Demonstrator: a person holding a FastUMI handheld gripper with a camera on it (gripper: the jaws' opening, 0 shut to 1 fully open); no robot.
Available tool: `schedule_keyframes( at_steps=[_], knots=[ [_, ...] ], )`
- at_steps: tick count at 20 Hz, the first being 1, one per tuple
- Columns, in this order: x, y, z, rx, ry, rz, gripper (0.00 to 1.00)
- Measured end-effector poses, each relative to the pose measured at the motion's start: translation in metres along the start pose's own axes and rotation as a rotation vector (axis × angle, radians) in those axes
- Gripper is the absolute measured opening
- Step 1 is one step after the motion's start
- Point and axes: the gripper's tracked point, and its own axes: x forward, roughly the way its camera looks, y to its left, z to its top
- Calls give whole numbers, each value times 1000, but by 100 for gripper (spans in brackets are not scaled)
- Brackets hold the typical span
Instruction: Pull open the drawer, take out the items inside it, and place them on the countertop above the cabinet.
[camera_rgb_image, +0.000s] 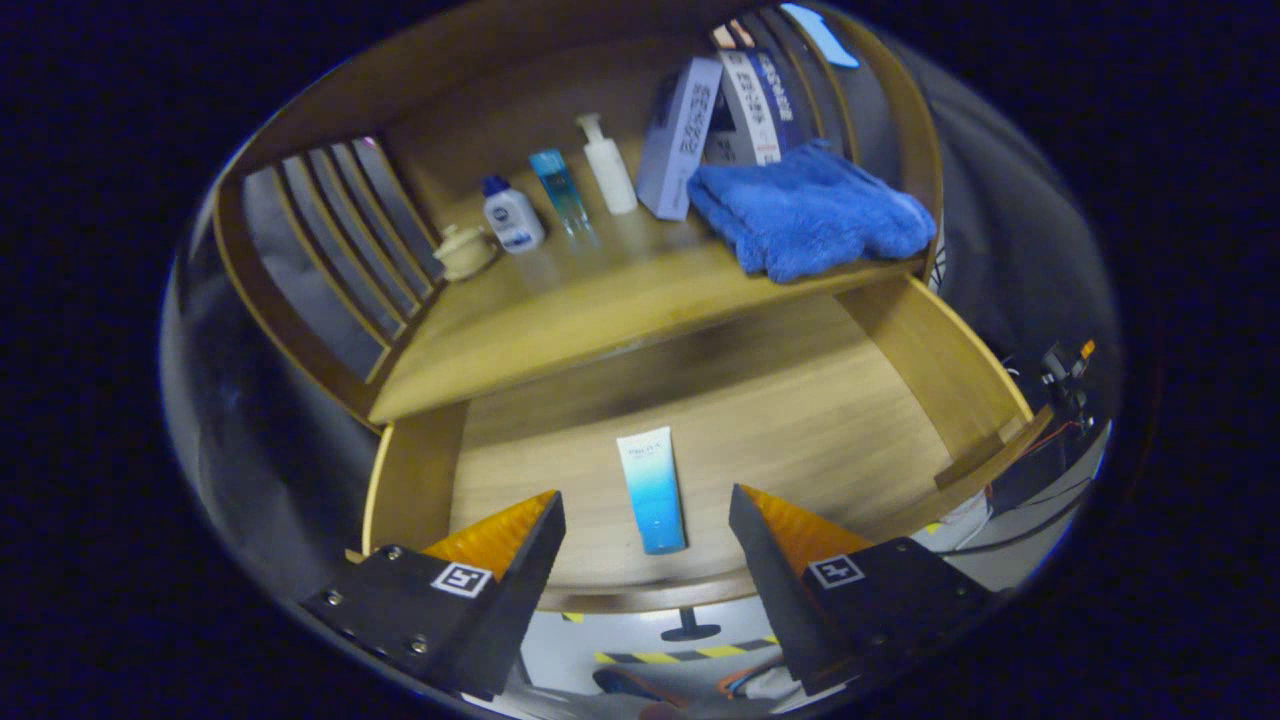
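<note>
Below countertop (560, 310): drawer (800, 420) w/ tube (652, 490), tongs (645, 520) apart.

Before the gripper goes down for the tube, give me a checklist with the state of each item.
1. Drawer pulled open: ok, its floor is exposed below the countertop.
2. Tube reachable: ok, it lies flat on the drawer floor, nothing on it.
3. Gripper open: ok, the fingers stand apart with nothing held.
4. Alignment: ok, the tube lies lengthwise between the fingers, touching neither.
5. Height above the tube: cannot tell.
6. Room to set it on the countertop: ok, bare wood in front of the bottles and left of the towel.
</note>
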Motion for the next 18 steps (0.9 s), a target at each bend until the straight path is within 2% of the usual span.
schedule_keyframes(
  at_steps=[3,5,10,12,14,15,17,18],
  knots=[
    [4,-4,-10,-64,141,-56,97],
    [12,-15,-13,-129,186,-107,92],
    [17,-11,-21,-131,295,-134,90],
    [15,-17,-31,-145,355,-159,74],
    [16,-22,-37,-160,403,-194,69],
    [18,-21,-31,-162,386,-199,68],
    [21,-22,-25,-176,343,-201,63],
    [6,-13,-17,-196,334,-203,57]
  ],
)
